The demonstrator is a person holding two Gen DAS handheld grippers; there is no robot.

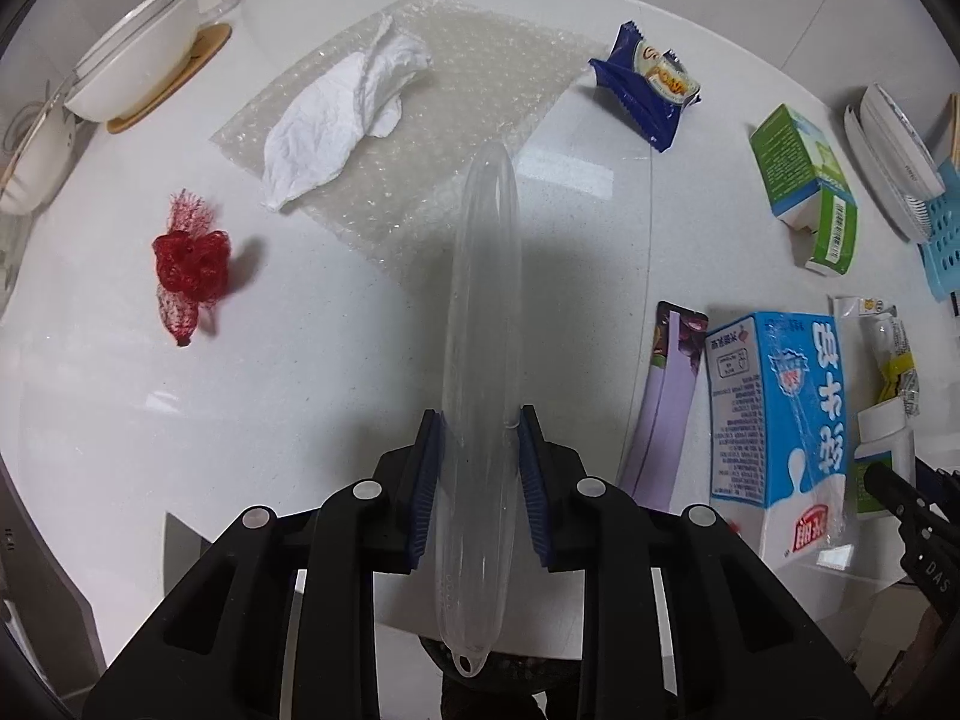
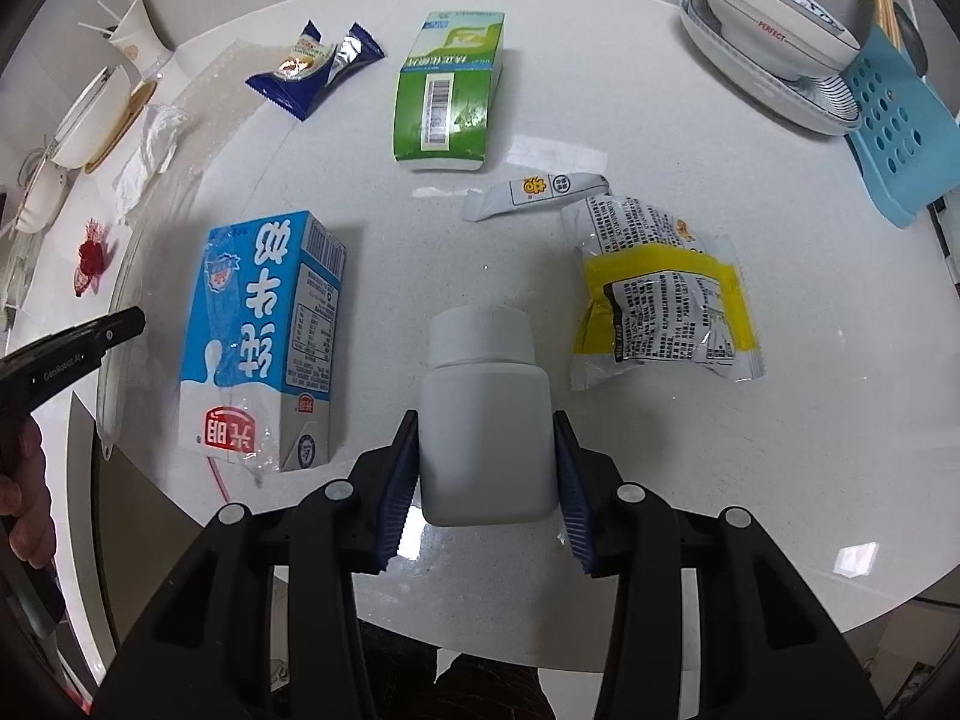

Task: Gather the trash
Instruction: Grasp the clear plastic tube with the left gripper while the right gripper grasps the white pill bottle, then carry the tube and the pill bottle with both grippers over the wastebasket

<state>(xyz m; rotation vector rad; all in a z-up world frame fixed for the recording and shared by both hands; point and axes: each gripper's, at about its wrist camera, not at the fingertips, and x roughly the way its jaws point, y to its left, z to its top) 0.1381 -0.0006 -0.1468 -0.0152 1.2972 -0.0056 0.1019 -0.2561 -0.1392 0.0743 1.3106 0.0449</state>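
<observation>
Clamped between the blue ribbed pads of the left gripper [image 1: 480, 468]: the rim of a clear plastic bin [image 1: 483, 324], seen edge-on, reaching from the table edge out over the tabletop. Closed on both flanks of a white plastic bottle [image 2: 485, 420] with a white screw cap: the right gripper [image 2: 487, 474], bottle upright on the table near the front edge.

Just left of the bottle, a blue-and-white milk carton [image 2: 264, 342], lying behind the bin's clear wall. To the right, near the bottle, a crumpled yellow-and-silver snack bag [image 2: 660, 294]; just behind that, a small white sachet [image 2: 534, 192]. Further back, a green-and-white carton [image 2: 447, 93] on its side and a dark blue candy wrapper [image 2: 312, 69]. In the left view, beside the milk carton, a pale purple packet [image 1: 666, 396].

Across the left half of the table: a sheet of bubble wrap [image 1: 456, 90] with a crumpled white tissue [image 1: 342, 114] on top, and apart from both, nearer the left edge, a wad of red mesh netting [image 1: 192, 267].

All on a round white glossy table [image 2: 690, 480], speckled, with bright ceiling reflections. At the far right rim, a white bowl [image 2: 774, 18] on a blue-patterned plate, next to a pale blue perforated rack [image 2: 900, 132] and chopsticks. At the far left rim, more white bowls [image 1: 138, 54] on a wooden coaster and a white paper cup [image 2: 141, 30]. Beyond the table, plain pale wall.
</observation>
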